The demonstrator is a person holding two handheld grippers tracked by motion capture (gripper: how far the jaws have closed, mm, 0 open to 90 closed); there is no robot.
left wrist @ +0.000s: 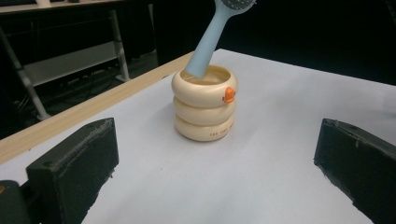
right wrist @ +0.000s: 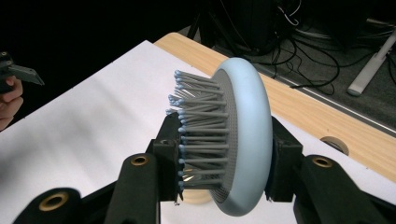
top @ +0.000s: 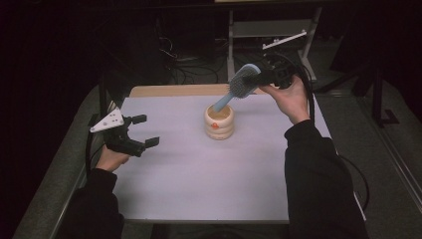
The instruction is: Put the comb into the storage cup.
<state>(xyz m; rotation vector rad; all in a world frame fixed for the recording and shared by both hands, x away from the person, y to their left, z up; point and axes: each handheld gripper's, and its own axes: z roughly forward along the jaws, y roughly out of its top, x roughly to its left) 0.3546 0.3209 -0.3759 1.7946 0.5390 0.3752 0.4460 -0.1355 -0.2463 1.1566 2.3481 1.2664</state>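
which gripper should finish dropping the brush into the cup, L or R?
Right. The right gripper is already shut on the hairbrush head, handle tip inside the cream cup. The left gripper is open, off to the cup's side.

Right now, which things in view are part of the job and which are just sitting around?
In use:
- hairbrush, head clamped in the right tongs, handle end in the cup
- cream ringed cup

Idle:
- left tongs, open, away from the cup
- metal stand behind the table
- floor cables
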